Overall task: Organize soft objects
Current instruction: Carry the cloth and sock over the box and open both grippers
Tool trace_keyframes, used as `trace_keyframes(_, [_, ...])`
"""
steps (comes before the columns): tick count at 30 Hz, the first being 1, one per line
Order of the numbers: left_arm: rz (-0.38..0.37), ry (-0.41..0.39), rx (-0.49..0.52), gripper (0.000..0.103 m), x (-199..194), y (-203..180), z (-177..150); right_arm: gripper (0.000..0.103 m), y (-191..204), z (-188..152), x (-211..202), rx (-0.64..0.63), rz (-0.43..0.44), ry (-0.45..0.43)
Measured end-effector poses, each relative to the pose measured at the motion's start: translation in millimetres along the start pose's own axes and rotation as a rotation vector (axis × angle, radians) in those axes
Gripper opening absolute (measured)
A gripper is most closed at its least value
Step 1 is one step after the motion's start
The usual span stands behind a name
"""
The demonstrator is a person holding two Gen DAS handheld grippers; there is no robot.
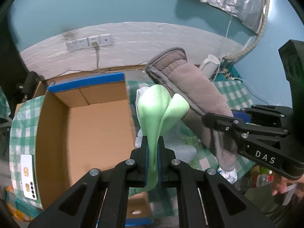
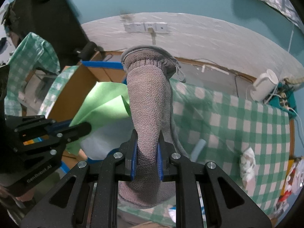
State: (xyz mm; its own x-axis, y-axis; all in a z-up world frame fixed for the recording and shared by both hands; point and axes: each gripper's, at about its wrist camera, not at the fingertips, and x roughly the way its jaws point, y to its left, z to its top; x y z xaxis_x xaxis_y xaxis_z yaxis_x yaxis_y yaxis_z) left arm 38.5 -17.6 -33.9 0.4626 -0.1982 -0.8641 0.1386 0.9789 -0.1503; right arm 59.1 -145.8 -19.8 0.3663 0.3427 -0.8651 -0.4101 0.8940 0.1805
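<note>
My left gripper (image 1: 153,152) is shut on a light green cloth (image 1: 159,110), held up beside an open cardboard box (image 1: 98,129) with blue-taped rims. My right gripper (image 2: 146,152) is shut on a grey fleece pouch (image 2: 148,102) with a gathered, zippered top, held upright above the checked table. In the left wrist view the grey pouch (image 1: 191,95) and the right gripper (image 1: 216,121) are to the right of the green cloth. In the right wrist view the green cloth (image 2: 102,104) and the left gripper (image 2: 76,127) are at the left, by the box (image 2: 79,91).
A green-and-white checked tablecloth (image 2: 237,125) covers the table. A white kettle-like appliance (image 2: 266,85) and cables stand at the far right. A white patterned soft item (image 2: 247,163) and a pale blue tube (image 2: 198,148) lie on the cloth. Wall sockets (image 1: 89,42) are behind.
</note>
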Motion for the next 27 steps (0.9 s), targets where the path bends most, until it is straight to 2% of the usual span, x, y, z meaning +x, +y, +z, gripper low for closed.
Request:
trace_keyframes(10, [0.053,-0.044,-0.059,0.008,-19.3,41.0,-4.7,0.015,50.7,21.5,12.7,-0.055,0.030,0.008])
trace_keyframes(22, [0.069,0.004,-0.162,0.008,-7.0,101.5,-23.7,0.016,90.9,33.6,50.6,-0.073,0.076,0.079])
trace_keyframes(23, [0.070,0.011,-0.168,0.009,-5.6,105.1,-25.0,0.018,92.9,34.3,53.4,-0.073,0.078,0.084])
trace_keyframes(27, [0.073,0.032,-0.190,0.024,-1.7,116.0,-29.6,0.030,101.3,36.3,62.0,-0.071,0.095,0.102])
